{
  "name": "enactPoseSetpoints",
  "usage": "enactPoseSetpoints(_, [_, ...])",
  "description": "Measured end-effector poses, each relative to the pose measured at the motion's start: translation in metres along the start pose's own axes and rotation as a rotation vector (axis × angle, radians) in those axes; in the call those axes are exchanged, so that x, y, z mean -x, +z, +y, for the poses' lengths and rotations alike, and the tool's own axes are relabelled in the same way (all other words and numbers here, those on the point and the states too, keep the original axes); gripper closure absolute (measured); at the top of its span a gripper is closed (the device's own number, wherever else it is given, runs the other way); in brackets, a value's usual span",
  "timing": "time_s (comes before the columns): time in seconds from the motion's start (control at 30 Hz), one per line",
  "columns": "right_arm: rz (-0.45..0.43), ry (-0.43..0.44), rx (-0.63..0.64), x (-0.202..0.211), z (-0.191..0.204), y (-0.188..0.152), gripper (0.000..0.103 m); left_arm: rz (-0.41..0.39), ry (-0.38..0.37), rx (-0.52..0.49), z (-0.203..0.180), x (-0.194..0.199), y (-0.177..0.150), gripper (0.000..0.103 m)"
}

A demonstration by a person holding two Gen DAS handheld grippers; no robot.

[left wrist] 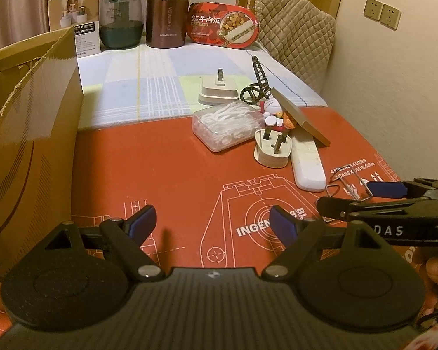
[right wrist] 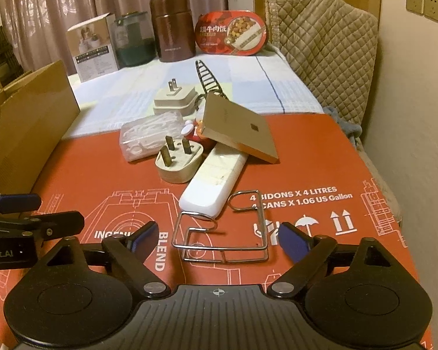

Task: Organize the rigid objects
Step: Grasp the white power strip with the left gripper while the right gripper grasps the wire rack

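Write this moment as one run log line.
left tool: open, empty | right tool: open, over wire rack | cardboard box: at left

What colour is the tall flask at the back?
Dark reddish brown flask, clearest in the right wrist view.

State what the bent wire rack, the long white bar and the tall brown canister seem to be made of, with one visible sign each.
Bent silver wire rack: bare metal, thin and glinting.
Long white bar: probably glossy plastic, with a smooth sheen.
Tall brown canister: likely coated metal with a satin sheen, though plastic is possible.
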State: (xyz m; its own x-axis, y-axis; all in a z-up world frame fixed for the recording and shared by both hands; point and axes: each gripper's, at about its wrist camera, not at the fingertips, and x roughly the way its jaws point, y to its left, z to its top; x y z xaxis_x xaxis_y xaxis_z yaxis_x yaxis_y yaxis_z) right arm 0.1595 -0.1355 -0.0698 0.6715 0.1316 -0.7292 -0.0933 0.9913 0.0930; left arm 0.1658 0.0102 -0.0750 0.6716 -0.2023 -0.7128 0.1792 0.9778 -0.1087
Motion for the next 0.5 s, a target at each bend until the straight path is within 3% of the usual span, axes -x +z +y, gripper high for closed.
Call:
enactPoseSetpoints(0.17, [0.020,-0.009,0.008,-0.0021,-0.0001,0.0001,0.037,0.004,-0.002,-0.002,-0.0003,-0.0017,-0.0007,0.021])
enactPoseSetpoints(0.5, [-0.005,-0.045,-0.006,0.0063,-0.0058,0.0029,0.038,0.009,-0.022,-0.008,-0.0027,-0.0031,-0.0014,0.021])
